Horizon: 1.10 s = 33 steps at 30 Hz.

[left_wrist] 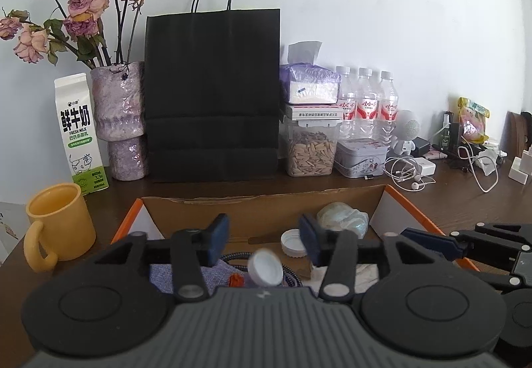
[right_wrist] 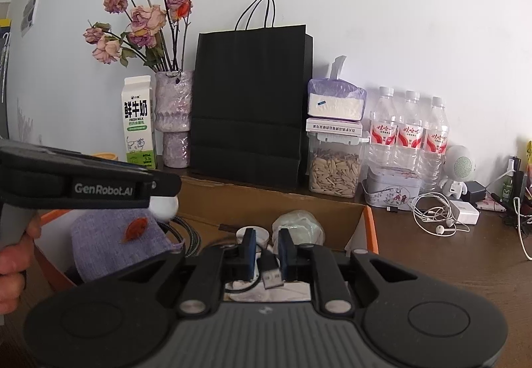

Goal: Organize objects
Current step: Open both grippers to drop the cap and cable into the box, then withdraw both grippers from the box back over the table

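Desk along a white wall. Black paper bag (left_wrist: 212,95) at 12 o'clock; cardboard box (left_wrist: 259,211) with orange rim directly ahead of both grippers, open-topped.

Inside the box: lavender cloth pouch (right_wrist: 109,241) at 9 o'clock, crumpled plastic wad (left_wrist: 342,218) at 1 o'clock, braided cable, an upturned white cap (left_wrist: 292,241) on the floor.

Left gripper (left_wrist: 264,235): jaws wide, nothing pressed between the pads. A second white bottle cap (left_wrist: 265,271) sits blurred just below the gap, over the pouch, apparently falling free.

Right gripper (right_wrist: 267,245): jaws narrow, a black USB plug (right_wrist: 272,273) hanging below the pads; whether the pads pinch its cable I cannot tell.

Risks, as I judge them: the cap could bounce off the soft pouch and roll under the cable. The USB lead, if released loosely, may snag the braided cable or trail over the rim.

Pose: both tools tipped slightly downward over the box, side by side, left at 9 o'clock of the right; a hand (right_wrist: 13,271) grips the left handle.
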Motion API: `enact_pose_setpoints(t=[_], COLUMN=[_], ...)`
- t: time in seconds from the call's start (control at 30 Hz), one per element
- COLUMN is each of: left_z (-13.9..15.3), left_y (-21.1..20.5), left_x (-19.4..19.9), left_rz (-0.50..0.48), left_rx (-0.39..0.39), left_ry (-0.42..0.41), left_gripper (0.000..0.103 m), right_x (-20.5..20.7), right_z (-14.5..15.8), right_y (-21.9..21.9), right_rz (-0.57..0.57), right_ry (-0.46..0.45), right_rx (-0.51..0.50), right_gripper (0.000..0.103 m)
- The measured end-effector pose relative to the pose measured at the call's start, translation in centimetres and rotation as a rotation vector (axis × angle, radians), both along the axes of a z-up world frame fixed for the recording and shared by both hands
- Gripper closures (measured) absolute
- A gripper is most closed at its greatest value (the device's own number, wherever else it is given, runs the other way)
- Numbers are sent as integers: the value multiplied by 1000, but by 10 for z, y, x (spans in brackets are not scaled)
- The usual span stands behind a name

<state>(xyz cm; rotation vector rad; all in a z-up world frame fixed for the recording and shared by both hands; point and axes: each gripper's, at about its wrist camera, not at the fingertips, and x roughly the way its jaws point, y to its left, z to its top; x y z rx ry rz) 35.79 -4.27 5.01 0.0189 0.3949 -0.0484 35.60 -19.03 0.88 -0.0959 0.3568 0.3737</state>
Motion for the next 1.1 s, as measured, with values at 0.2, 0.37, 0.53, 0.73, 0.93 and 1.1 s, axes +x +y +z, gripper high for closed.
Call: enact_pose_setpoints(t=[0.2,0.37,0.53,0.73,0.93,1.1], left_z=[2,-1,-1,3,8,11], left_y=[3,1,1,2,3,0], left_x=[-3,0,-3,-6,-17,-35], left_rz=[48,48,46,44,32,21], left_rx=[9,18,16,4,-16,-16], left_ry=[-34,-10,-13,-14,-5,-11], left_gripper=[0,0,0,0,0,0], right_x=[-1,-1,-3,-5,-12,-27], right_z=[-2,-3,-2,0,5,10], right_y=[-2,-3,-5,-6,-6,-8], right_rz=[-11,-20,-30,-34,-32,-23], right_ry=[8,17,16,13,6,-13], right_rx=[7,4,11,10,2,-5], right_gripper=[2,0,0,0,0,0])
